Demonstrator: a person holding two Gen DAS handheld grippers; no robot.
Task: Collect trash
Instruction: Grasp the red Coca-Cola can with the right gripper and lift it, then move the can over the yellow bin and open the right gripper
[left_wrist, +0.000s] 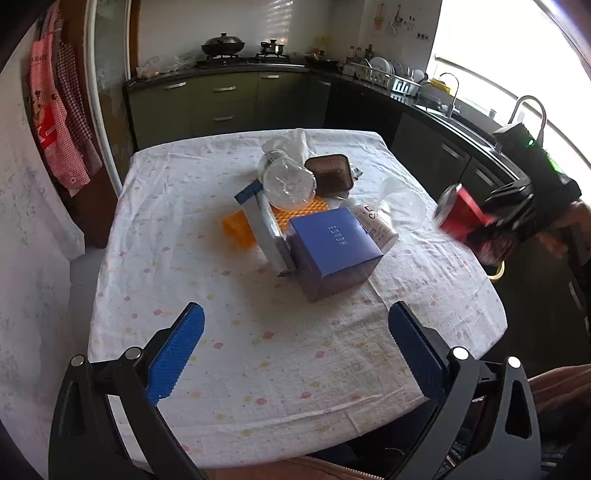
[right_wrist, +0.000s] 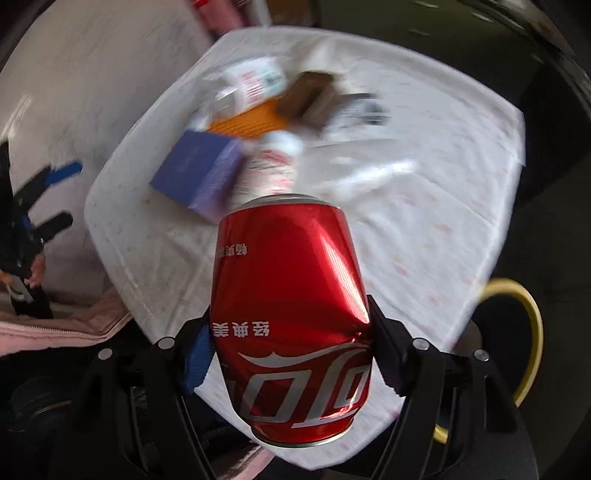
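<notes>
Table (left_wrist: 192, 258): white cloth with faint pink and yellow spots, far corners cut off in the right wrist view.

Blue box (left_wrist: 334, 251): largest item in the central pile; pale lettering on top, too small to read. It leans against a long silvery carton (left_wrist: 267, 229).

Red can (right_wrist: 291, 317): dented on one side, Coca-Cola script in white, seen upside down, with two short lines of Chinese characters above it. Clamped between the pads of the right gripper (right_wrist: 291, 354), base toward the camera, top rim pointing out over the near table edge. From the left wrist view the can (left_wrist: 461, 216) hangs off the table's right side, blurred.

Clear plastic bottle (left_wrist: 290, 182), brown tub (left_wrist: 332, 173), orange tray (left_wrist: 295, 214) and white labelled bottle (left_wrist: 376, 223) ("CO…" partly legible) sit in the pile, smeared in the right wrist view.

Left gripper (left_wrist: 295, 343): blue pads wide apart, nothing between, over bare cloth near the box.
</notes>
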